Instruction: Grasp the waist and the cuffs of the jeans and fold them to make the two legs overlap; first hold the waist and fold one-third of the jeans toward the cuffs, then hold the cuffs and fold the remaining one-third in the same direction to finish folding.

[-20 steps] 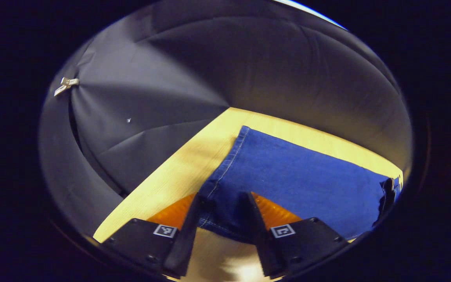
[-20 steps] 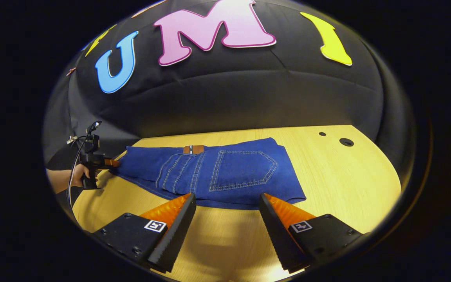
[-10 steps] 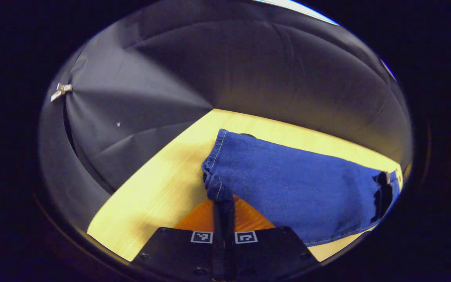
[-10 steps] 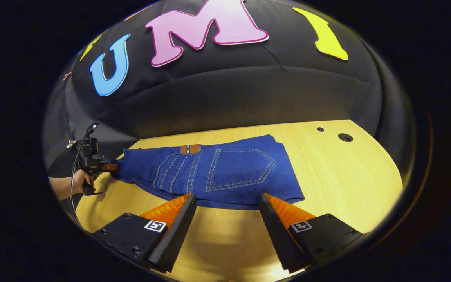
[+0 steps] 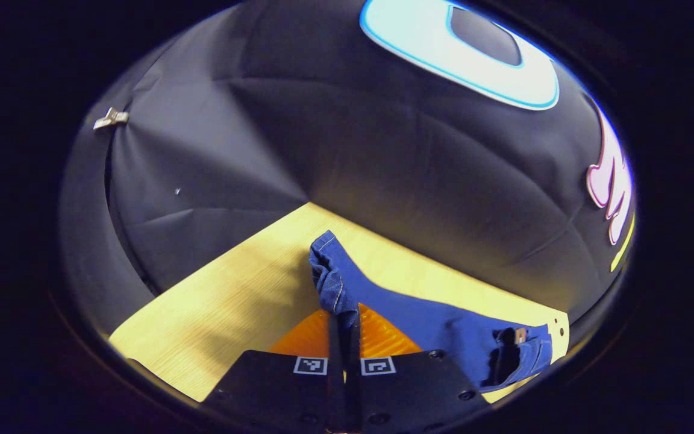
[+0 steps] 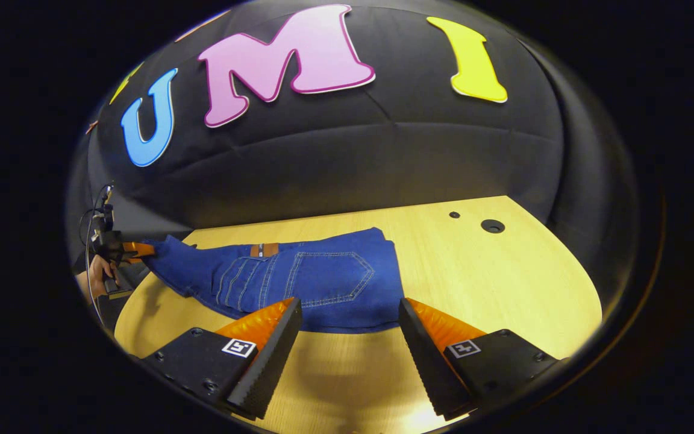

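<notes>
Blue jeans (image 6: 305,280) lie folded on the wooden table (image 6: 503,283), back pocket and brown waist patch facing up. In the right gripper view my right gripper (image 6: 347,313) stands open just in front of the jeans' near edge, touching nothing. Far left in that view, a hand holds the left gripper (image 6: 133,249), which lifts the cuff end off the table. In the left gripper view my left gripper (image 5: 344,316) is shut on the cuffs (image 5: 329,274), and the jeans (image 5: 443,328) hang down from them toward the waist at lower right.
Black cloth walls close the table in on the far and left sides. Two small round holes (image 6: 491,226) sit in the tabletop at the far right. Bare wood (image 5: 232,307) lies to the left of the lifted cuffs.
My left gripper closed on the cuffs, then raised them off the table, so the leg now hangs slanted. My right gripper stayed open and shifted slightly right along the jeans' near edge.
</notes>
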